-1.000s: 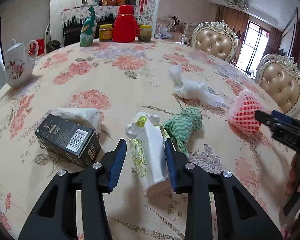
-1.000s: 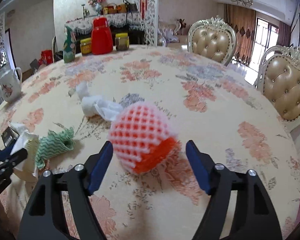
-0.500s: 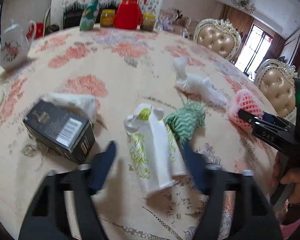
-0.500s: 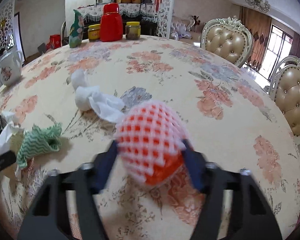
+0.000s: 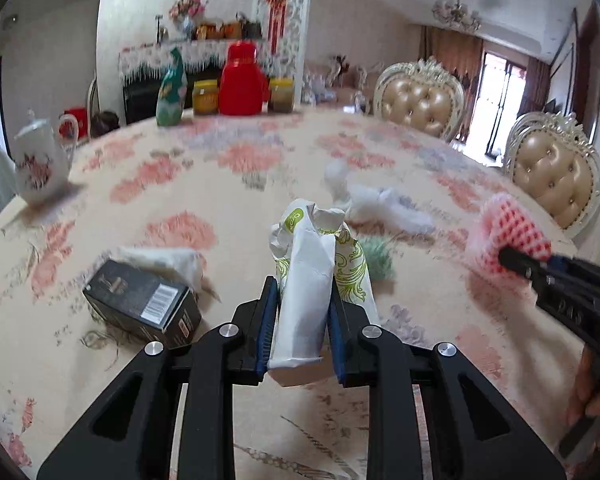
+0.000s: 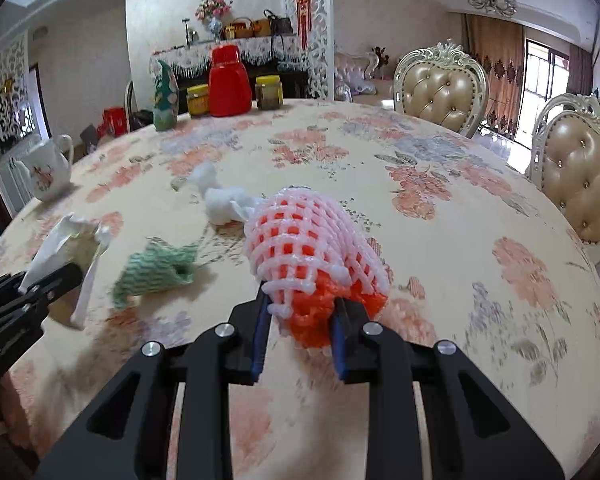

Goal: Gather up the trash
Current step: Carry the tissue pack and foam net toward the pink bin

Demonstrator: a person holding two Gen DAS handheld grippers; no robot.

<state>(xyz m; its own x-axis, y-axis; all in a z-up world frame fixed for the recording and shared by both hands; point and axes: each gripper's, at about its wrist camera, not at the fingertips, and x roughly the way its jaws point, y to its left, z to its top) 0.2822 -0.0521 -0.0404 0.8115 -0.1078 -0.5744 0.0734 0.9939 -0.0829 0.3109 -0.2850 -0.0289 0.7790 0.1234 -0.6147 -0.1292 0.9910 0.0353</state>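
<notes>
My left gripper (image 5: pixel 302 320) is shut on a crumpled white paper bag with green print (image 5: pixel 306 280) and holds it up off the table. My right gripper (image 6: pixel 300 332) is shut on a pink foam fruit net over orange plastic (image 6: pixel 308 256), also lifted. The net (image 5: pixel 508 232) and right gripper (image 5: pixel 512 260) show at the right of the left wrist view. The bag (image 6: pixel 64 248) and left gripper (image 6: pixel 60 276) show at the left of the right wrist view. A green zigzag cloth scrap (image 6: pixel 156 268), a white tissue wad (image 6: pixel 220 204), a black box (image 5: pixel 144 304) and another tissue (image 5: pixel 168 260) lie on the table.
The round table has a floral cloth (image 6: pixel 440 208). A white teapot (image 5: pixel 40 164) stands at the left edge. A red thermos (image 5: pixel 242 80), jars (image 5: pixel 204 98) and a green bottle (image 5: pixel 172 90) stand at the far edge. Two padded chairs (image 5: pixel 420 100) stand at the right.
Both grippers closed on their items: the left on the paper bag, the right on the foam net. Both items have been lifted off the table.
</notes>
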